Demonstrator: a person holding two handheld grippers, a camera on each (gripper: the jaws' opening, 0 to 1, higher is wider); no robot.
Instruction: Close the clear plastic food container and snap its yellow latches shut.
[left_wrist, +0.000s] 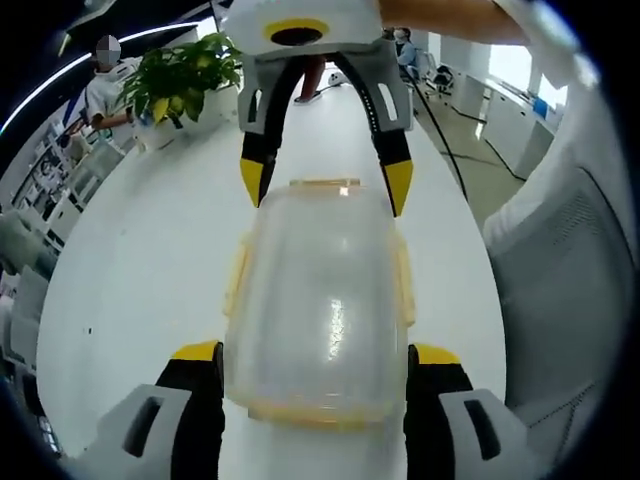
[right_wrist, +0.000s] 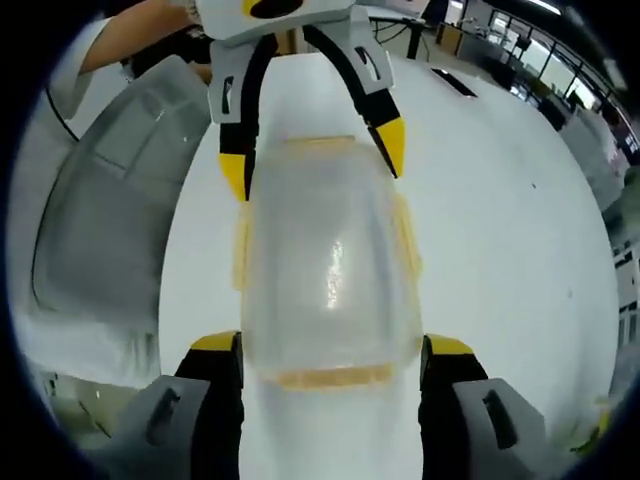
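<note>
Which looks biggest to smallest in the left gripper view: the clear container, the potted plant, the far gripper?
1. Clear container, nearest the camera.
2. Right gripper and potted plant look alike; the plant sits farther off, so no ranking.

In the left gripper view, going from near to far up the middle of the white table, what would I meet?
Left tool → clear plastic food container → right tool, facing it from the far end → potted green plant, further off to the left.

Clear container (left_wrist: 325, 310) on a white tabletop (left_wrist: 140, 270), lid on.
Left gripper (left_wrist: 315, 362) straddles its near end; right gripper (left_wrist: 325, 185) frames its far end.
</note>
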